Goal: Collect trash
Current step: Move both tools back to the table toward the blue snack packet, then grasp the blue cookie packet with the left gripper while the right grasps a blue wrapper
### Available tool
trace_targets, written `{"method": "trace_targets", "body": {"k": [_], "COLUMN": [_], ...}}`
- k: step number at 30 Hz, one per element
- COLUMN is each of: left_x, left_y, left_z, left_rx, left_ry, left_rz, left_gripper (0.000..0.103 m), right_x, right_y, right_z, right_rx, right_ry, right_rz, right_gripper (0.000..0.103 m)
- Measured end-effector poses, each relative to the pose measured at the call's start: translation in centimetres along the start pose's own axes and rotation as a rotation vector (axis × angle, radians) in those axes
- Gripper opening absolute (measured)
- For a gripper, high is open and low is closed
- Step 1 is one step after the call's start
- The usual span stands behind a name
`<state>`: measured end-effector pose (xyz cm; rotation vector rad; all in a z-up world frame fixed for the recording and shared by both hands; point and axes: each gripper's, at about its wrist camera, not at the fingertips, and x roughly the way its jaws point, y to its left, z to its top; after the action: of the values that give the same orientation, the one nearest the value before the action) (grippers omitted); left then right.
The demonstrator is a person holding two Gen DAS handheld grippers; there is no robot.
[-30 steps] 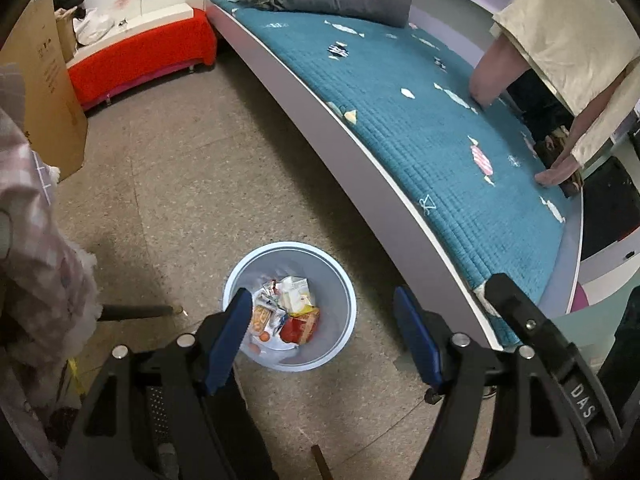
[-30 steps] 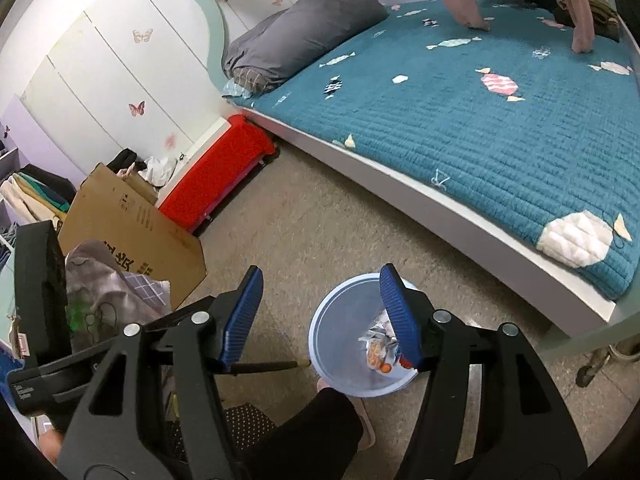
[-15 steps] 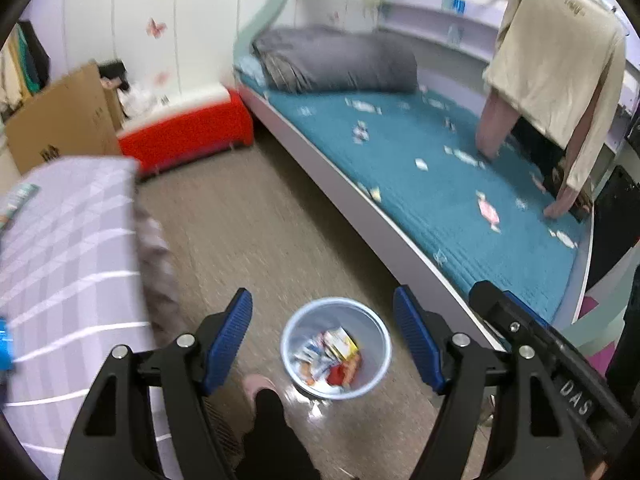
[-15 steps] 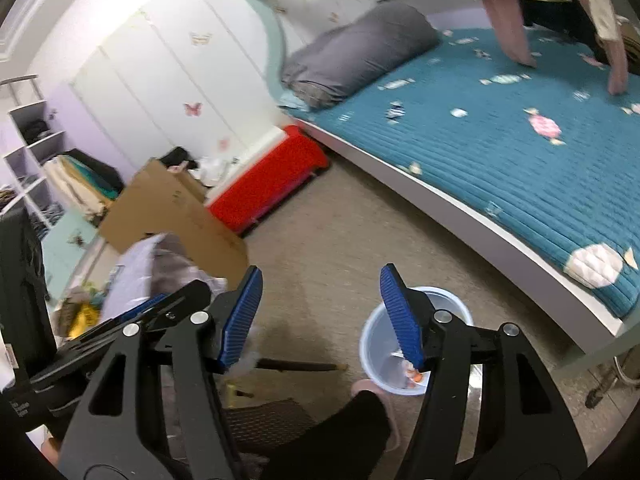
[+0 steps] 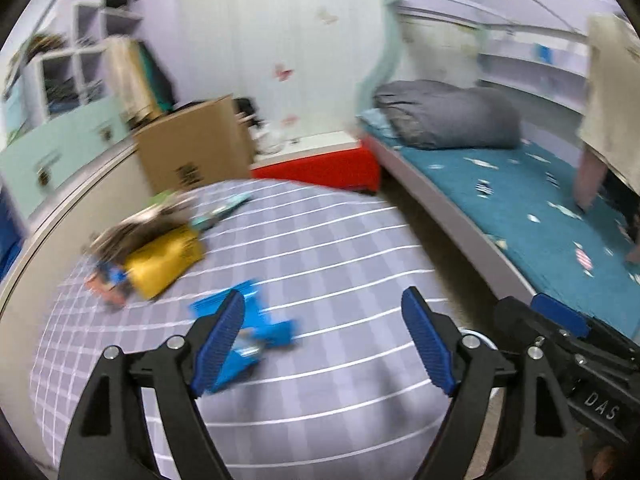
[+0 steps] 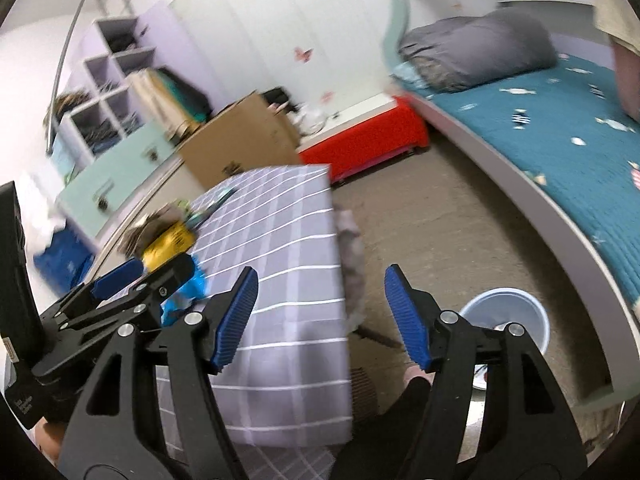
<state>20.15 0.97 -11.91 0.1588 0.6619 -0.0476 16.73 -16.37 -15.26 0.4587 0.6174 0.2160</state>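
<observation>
Reaching: both grippers head for the table [image 5: 320, 248] trash.
Left gripper [image 5: 324, 344]: fingers spreading, nothing between.
Right gripper [image 6: 320, 316]: fingers spreading, nothing between.
Next: aim at the blue wrapper [image 5: 264, 328].
Bin [image 6: 504, 312]: on the floor.

Both views are evenly lit by soft, bright indoor light, with no hard shadows and no glare. Motion blur smears nearly everything: the yellow packet [image 5: 164, 262] and blue wrapper [image 5: 256, 328] on the counter [image 5: 320, 264] are streaked, and the shelves [image 6: 116, 92] at upper left are soft. Only the black tongs at the bottom stay sharp. Fisheye distortion bows the bed [image 6: 560, 152] edge, and dark vignetting fills the corners.
</observation>
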Motion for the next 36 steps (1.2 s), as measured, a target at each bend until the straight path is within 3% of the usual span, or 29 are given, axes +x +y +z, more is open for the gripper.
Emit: {"method": "trace_targets", "body": {"k": [5, 13, 14, 15, 17, 18, 21, 28, 36], "left_x": [1.7, 4.9, 5.3, 5.6, 6.1, 5.9, 5.2, 2.2, -0.8], "left_y": [5.8, 8.5, 8.6, 8.5, 8.3, 8.4, 8.6, 13.4, 23.3], "left_z": [-1.2, -2.2, -2.3, -2.5, -2.9, -2.8, -3.0, -3.5, -5.4], "left_rx": [-0.134, -0.203, -0.208, -0.212, -0.218, -0.219, -0.216, -0.282, -0.434], "left_ry": [0.085, 0.155, 0.165, 0.179, 0.204, 0.196, 0.170, 0.087, 0.027], "left_rz": [-0.020, -0.046, -0.051, -0.074, -0.113, -0.120, -0.149, -0.102, 0.079], "left_gripper": [0.081, 0.081, 0.072, 0.057, 0.044, 0.028, 0.013, 0.012, 0.012], "right_x": [3.1, 4.9, 4.9, 5.1, 5.3, 5.3, 5.3, 6.4, 9.9], "right_y": [3.8, 6.4, 6.4, 6.5, 6.9, 7.1, 7.9, 12.0, 21.6], "right_z": [-0.2, -0.5, -0.5, -0.5, -0.5, -0.5, -0.3, -0.5, -2.6], "right_rx": [-0.061, -0.108, -0.109, -0.112, -0.115, -0.118, -0.128, -0.197, -0.389], "right_ry": [0.063, 0.101, 0.103, 0.107, 0.113, 0.114, 0.110, 0.136, 0.209], "right_rz": [0.020, 0.027, 0.027, 0.025, 0.025, 0.024, 0.027, 0.068, 0.159], "right_gripper": [0.065, 0.065, 0.065, 0.065, 0.065, 0.065, 0.065, 0.065, 0.065]}}
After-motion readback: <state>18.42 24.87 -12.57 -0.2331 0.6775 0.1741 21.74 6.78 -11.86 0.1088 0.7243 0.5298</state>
